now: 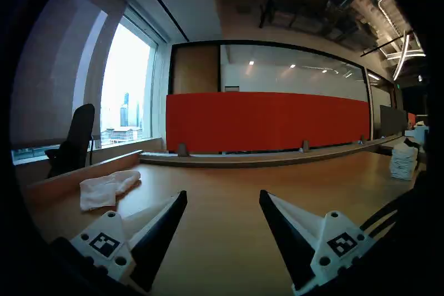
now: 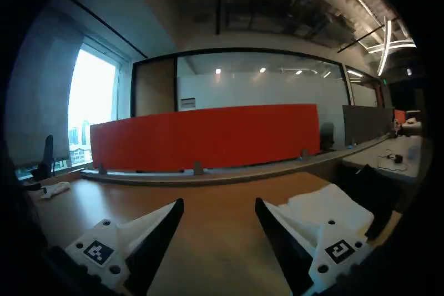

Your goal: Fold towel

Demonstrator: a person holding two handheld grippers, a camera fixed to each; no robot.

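A crumpled white towel [image 1: 105, 186] lies on the wooden desk [image 1: 233, 185] at the left, just beyond my left gripper's left finger. My left gripper [image 1: 223, 196] is open above the desk with nothing between its fingers. In the right gripper view the same towel [image 2: 55, 189] is small and far off at the left edge. My right gripper [image 2: 219, 202] is open too, empty, low over the desk. A pile of white cloth [image 2: 327, 210] lies on the desk just behind its right finger.
A red divider panel [image 1: 266, 121] runs along the desk's far edge. A stack of folded white towels [image 1: 403, 161] stands at the far right of the desk. A black office chair [image 1: 72, 143] stands by the window at the left.
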